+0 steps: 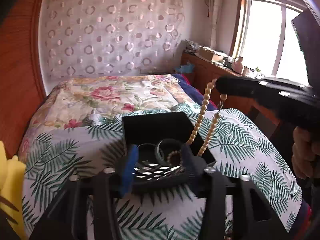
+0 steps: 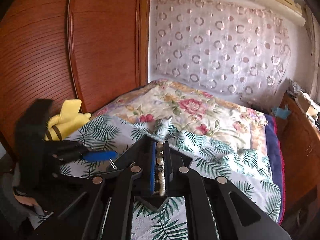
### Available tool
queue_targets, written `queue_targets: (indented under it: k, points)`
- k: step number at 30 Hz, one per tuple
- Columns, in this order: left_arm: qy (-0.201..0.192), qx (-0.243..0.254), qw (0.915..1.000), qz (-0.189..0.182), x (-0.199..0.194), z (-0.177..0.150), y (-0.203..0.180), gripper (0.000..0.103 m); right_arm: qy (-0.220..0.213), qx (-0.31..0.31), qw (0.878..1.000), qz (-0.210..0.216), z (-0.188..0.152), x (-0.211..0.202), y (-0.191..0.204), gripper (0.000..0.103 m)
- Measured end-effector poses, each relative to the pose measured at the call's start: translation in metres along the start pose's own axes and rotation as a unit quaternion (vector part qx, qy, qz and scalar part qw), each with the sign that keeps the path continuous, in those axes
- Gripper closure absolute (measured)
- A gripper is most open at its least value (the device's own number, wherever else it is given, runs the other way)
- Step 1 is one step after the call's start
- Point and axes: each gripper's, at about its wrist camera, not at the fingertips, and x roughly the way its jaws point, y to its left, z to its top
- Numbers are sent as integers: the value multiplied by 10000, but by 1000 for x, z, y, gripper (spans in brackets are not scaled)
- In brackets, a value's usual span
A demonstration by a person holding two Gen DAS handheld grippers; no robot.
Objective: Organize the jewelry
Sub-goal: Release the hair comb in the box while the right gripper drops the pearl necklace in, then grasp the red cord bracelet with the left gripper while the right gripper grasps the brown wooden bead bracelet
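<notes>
My right jaws (image 2: 159, 160) clench the cream beaded necklace (image 1: 197, 124), dangling over the black tray (image 1: 154, 126); my left jaws (image 1: 158, 156) stand released above the tray's near edge.

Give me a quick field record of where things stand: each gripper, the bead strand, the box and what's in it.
right gripper: shut on the bead necklace, beads pinched between its pads
bead necklace: cream beads, hanging in two strands from the right gripper, lower ends reaching the black box
left gripper: open, low over the near end of the box, nothing pressed between its fingers
black box: open, on the palm-leaf cloth
box contents: dark bangles and a small beaded bracelet
</notes>
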Motion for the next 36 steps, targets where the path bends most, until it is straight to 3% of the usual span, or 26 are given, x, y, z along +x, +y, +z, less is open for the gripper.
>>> queue_targets:
  k: [2,9,14,16,17,20,26,36]
  points:
    - [27,13,9999,120,-7,-7,3,54,63,3,10000,48,-4,6,2,95]
    - [19,-63,9998,197,-32,-32,17,34,297,103,9995,98,-19,27,6,94]
    - [45,-76,9996,276,-42,-48,22,27,354,138,9992,116,-25,32,7,94]
    - [48,-56,9994,352,-45,-54,21,22,330,162,9992,121,-26,31,6,87]
    - [47,-47,9994,354,-47,-56,22,21,281,201,9993,136,-27,28,6,76]
    - [66,-41,9993,352,-52,-63,21,17,215,245,9993,186,-32,19,6,72]
    - [62,4,9995,315,-66,-78,16,12,205,271,9990,286,-60,-8,11,72]
    - [352,-73,9988,330,-74,-105,13,12,534,431,9969,397,-139,-36,26,72]
